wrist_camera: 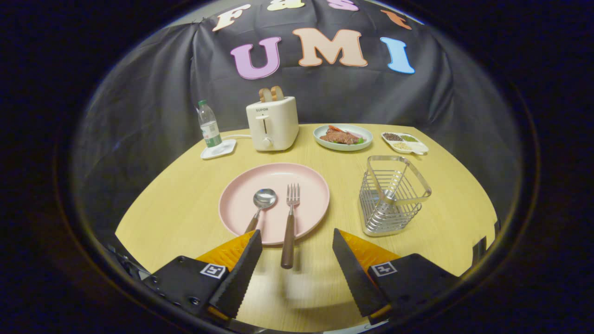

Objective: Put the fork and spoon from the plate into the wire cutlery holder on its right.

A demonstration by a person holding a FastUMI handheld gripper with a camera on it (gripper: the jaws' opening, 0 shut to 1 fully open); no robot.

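Gripper view, tool (297, 236) fingers apart, fork (290, 222) handle between them, spoon (261, 204) alongside on pink plate (241, 185), wire holder (392, 195) right.

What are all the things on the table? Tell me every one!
table: 1, light wood, under everything
plate: 1, pink, just ahead of the fingers
spoon: 1, silver with brown handle, on the pink plate, left of the fork
fork: 1, silver with brown handle, on the pink plate, handle sticking out over the rim
wire cutlery holder: 1, silver, right of the pink plate
toaster: 1, white, beyond the pink plate, bread in its slots
water bottle: 1, clear with green cap, left of the toaster on a white tray
food dish: 1, pale, right of the toaster
divided dish: 1, white, beyond the holder
gripper: 1, fingers open, holding nothing
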